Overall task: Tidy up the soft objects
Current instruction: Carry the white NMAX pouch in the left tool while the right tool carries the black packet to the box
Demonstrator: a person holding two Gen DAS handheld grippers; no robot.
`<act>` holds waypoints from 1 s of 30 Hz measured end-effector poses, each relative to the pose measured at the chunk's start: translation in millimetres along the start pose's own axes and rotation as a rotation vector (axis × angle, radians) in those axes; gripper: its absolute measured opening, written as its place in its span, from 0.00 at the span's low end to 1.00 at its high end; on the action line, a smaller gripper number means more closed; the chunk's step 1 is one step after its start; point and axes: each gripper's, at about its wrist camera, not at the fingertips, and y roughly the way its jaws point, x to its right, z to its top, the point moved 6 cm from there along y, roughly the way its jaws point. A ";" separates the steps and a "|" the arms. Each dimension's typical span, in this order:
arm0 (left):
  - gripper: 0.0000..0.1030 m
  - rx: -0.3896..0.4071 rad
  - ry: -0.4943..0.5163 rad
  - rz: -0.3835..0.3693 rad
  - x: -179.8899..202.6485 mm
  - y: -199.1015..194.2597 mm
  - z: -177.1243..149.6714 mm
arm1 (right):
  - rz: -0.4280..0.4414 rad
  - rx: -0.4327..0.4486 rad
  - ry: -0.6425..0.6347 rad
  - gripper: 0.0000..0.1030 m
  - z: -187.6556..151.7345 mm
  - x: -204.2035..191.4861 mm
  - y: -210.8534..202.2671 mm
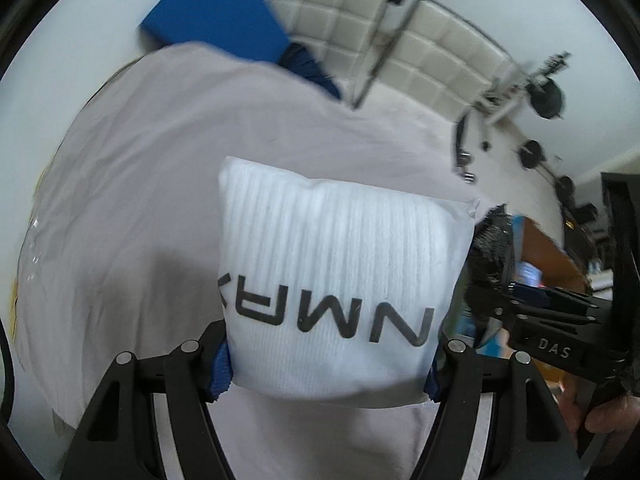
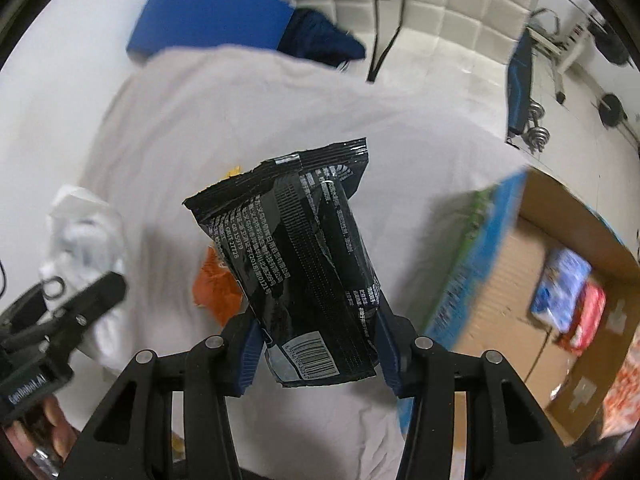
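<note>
My left gripper is shut on a white sock pack with black letters, held above the pale bed sheet. My right gripper is shut on a black foil pack with a barcode, held above the sheet. The right gripper also shows at the right edge of the left wrist view. The left gripper shows at the lower left of the right wrist view, with the white pack in it.
An open cardboard box stands to the right with a blue pack and a red pack inside. An orange packet lies on the sheet. A blue board and dark blue cloth lie at the far end.
</note>
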 end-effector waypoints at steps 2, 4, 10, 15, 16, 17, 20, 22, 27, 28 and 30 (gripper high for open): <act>0.66 0.007 0.041 -0.031 19.0 -10.7 -0.6 | 0.011 0.034 0.032 0.50 -11.9 28.1 -35.3; 0.66 0.016 0.088 -0.061 48.4 -20.3 -2.2 | 0.021 0.060 0.067 0.50 -19.5 47.7 -59.2; 0.66 0.024 0.218 -0.114 128.8 -30.6 -8.0 | -0.014 0.118 0.188 0.50 -76.2 125.8 -107.9; 0.66 0.017 0.306 -0.128 192.2 -21.3 -8.1 | -0.052 0.136 0.290 0.50 -108.1 186.1 -124.2; 0.66 0.016 0.329 -0.128 204.5 -18.5 -11.3 | -0.065 0.138 0.315 0.50 -119.3 201.7 -127.8; 0.66 0.015 0.341 -0.126 213.7 -14.7 -10.5 | -0.072 0.139 0.327 0.50 -125.8 211.6 -127.0; 0.66 0.006 0.378 -0.117 244.8 -2.2 -13.1 | -0.102 0.137 0.375 0.50 -149.4 248.4 -129.2; 0.66 0.001 0.395 -0.110 257.9 4.4 -14.4 | -0.105 0.133 0.398 0.50 -160.3 264.8 -127.4; 0.66 -0.023 0.406 -0.096 282.1 24.5 -16.3 | -0.124 0.117 0.441 0.50 -177.0 297.6 -116.1; 0.66 -0.030 0.406 -0.089 286.7 31.1 -14.8 | -0.128 0.115 0.453 0.50 -179.5 305.1 -112.4; 0.66 -0.044 0.401 -0.081 294.1 41.4 -14.9 | -0.140 0.106 0.473 0.50 -183.6 320.3 -103.0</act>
